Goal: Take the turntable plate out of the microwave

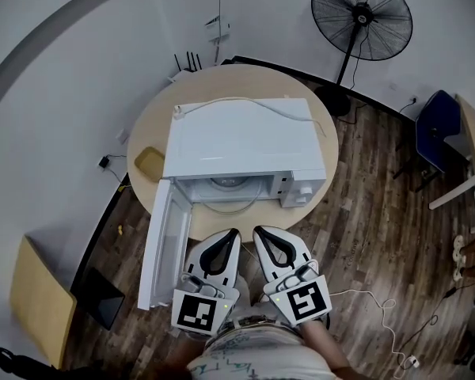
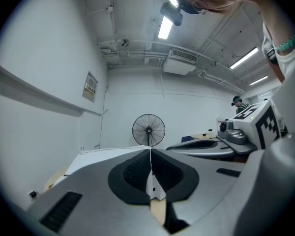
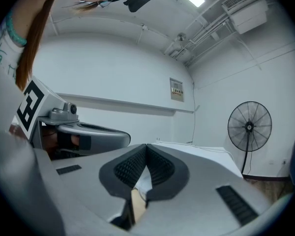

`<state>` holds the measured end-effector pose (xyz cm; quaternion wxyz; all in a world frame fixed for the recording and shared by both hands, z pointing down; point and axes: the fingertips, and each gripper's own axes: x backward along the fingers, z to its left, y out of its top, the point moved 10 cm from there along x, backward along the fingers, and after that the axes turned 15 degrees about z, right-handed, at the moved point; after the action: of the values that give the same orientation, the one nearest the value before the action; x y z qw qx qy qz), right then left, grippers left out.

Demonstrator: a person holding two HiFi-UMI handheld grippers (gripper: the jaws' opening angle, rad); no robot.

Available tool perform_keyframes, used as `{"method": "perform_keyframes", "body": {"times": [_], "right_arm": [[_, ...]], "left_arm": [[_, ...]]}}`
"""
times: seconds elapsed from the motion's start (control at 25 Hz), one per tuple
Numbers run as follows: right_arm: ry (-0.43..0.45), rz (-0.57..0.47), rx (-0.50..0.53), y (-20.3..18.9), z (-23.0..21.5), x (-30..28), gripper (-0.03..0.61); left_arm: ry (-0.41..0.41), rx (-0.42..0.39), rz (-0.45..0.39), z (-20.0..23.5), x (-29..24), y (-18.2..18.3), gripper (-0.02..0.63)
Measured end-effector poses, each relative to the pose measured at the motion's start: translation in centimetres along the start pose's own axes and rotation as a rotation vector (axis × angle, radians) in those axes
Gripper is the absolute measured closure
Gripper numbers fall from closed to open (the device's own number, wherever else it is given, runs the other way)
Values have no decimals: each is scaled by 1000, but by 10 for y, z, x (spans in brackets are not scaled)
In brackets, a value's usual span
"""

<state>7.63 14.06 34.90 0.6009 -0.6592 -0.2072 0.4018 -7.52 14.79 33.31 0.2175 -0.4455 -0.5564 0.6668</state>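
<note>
A white microwave (image 1: 241, 141) stands on a round wooden table (image 1: 146, 117), its door (image 1: 165, 240) swung open to the left. Inside the cavity the glass turntable plate (image 1: 233, 187) shows in part under the roof. My left gripper (image 1: 234, 233) and right gripper (image 1: 257, 230) hover side by side just in front of the opening, both shut with nothing between the jaws. In the left gripper view the gripper (image 2: 150, 151) points over the microwave's top (image 2: 108, 155). The right gripper (image 3: 146, 145) in its own view does the same, with the microwave's top (image 3: 201, 154) beyond it.
A white cord (image 1: 245, 103) lies across the microwave's top. A yellow object (image 1: 149, 161) sits on the table to its left. A black standing fan (image 1: 362, 18) is behind the table, a blue chair (image 1: 435, 125) at the right, a tan board (image 1: 36, 299) at the lower left.
</note>
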Motion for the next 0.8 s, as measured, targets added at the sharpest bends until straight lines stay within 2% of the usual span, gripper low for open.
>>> {"method": "perform_keyframes", "body": {"times": [0.28,0.56,0.8], "right_arm": [[-46,2,-1,14,-14,-55,588],[-75,2,-3,26,-19,-92,588],[-90,16,6,30,-16,-113,588]], "left_arm": [[-65,-7,-11,49,-36,12,598],[-93,-26,-3,86,-58,17,598],[-107,0,-7,107,-64,17,598]]}}
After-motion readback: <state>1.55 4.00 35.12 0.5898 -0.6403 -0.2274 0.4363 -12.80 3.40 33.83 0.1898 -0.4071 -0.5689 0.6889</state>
